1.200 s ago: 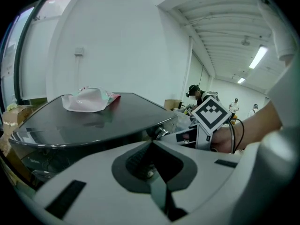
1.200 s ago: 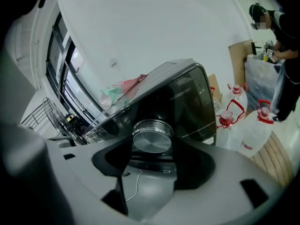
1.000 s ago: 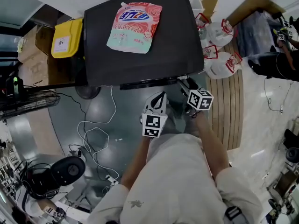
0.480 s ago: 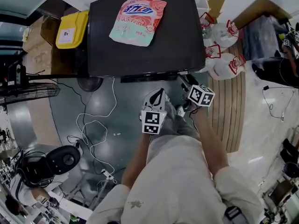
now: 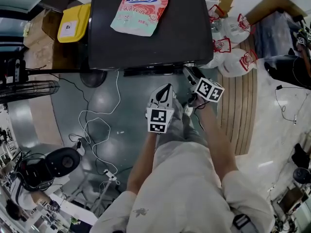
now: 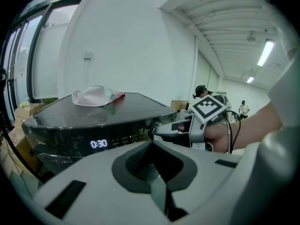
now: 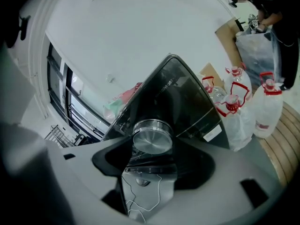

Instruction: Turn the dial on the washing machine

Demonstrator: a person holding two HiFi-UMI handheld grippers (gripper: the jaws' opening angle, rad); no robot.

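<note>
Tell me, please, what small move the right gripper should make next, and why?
Probably roll the right gripper a small step: its jaws clasp the silver dial on the washing machine, so a twist about its axis seems all that's left.

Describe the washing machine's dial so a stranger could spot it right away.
Find the black washing machine with the pink pouch on top. On its front panel, right of the lit display, is the dial: the only round, shiny metal knob, in the right tongs.
</note>
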